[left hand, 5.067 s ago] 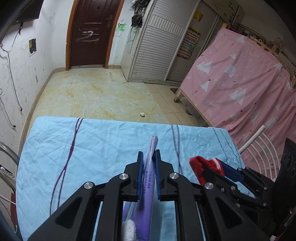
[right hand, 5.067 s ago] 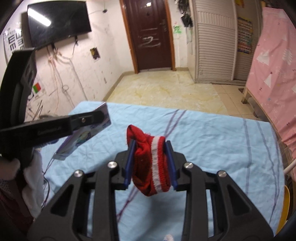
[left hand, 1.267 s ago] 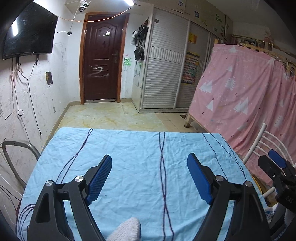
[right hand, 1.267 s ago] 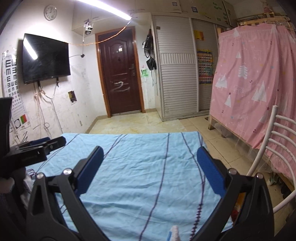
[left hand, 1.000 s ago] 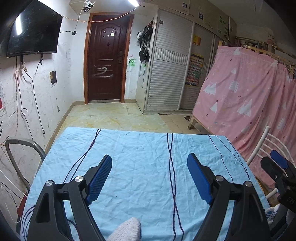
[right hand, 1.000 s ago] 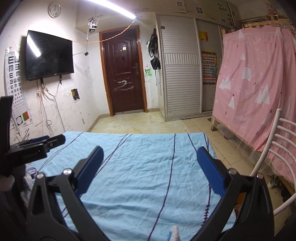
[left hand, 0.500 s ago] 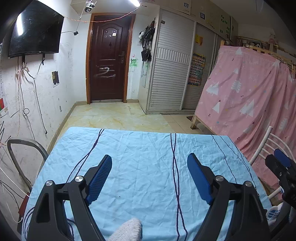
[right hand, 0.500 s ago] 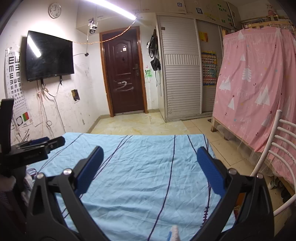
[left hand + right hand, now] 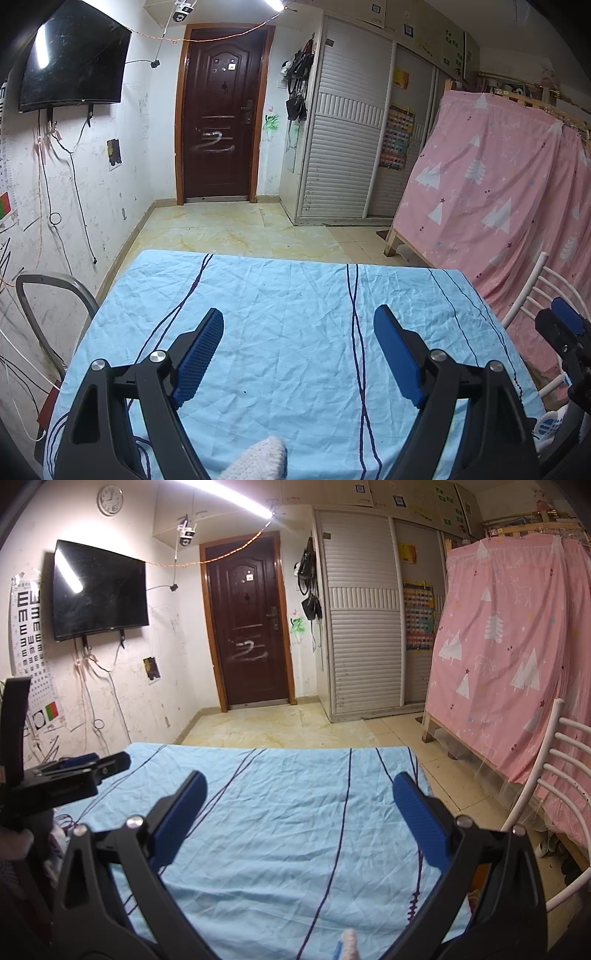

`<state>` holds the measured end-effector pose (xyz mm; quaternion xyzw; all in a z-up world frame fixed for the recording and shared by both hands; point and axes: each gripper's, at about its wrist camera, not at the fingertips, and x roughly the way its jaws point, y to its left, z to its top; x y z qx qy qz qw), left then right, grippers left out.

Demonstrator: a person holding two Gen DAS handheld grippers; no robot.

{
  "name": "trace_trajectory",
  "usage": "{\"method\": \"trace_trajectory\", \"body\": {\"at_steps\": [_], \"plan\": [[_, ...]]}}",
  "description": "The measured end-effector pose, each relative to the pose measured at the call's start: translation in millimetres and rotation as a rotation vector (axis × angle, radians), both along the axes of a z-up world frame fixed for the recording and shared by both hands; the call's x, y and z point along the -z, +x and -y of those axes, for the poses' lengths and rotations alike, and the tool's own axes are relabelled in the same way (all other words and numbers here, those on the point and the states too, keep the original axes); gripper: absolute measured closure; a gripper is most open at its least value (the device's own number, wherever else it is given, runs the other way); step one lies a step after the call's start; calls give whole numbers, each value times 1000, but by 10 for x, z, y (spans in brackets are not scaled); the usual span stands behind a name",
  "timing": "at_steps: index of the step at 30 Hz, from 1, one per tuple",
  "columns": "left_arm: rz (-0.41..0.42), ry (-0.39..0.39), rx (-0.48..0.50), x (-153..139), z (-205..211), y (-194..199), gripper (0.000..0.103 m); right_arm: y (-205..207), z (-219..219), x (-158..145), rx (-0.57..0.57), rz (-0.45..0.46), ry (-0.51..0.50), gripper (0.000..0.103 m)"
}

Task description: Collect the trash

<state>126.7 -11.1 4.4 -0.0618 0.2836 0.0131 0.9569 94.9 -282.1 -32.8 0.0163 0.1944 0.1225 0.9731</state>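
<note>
Trash is nowhere to be seen from where both cameras look, so how it would handle, and where to take hold of it, cannot be judged. The left tongs [image 9: 298,354] stand wide apart with nothing between them, and the right tongs [image 9: 300,818] likewise gape empty. Beneath both lies the worktop [image 9: 288,295] under its wrinkled blue cloth, bare of litter. A white chair [image 9: 561,771] stands just beside its right edge.
</note>
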Motion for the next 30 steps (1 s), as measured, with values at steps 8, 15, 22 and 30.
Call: {"method": "trace_trajectory", "body": {"at_steps": [8, 15, 22, 30], "plan": [[2, 5, -3, 5, -3, -1, 29, 3, -6, 2, 0, -1, 0, 6], [-3, -4, -3, 19, -6, 5, 28, 6, -13, 3, -4, -2, -3, 6], [5, -13, -4, 22, -12, -3, 29, 9, -13, 8, -4, -3, -5, 6], [-8, -18, -8, 31, -13, 11, 29, 15, -12, 30, -8, -5, -4, 6]]}}
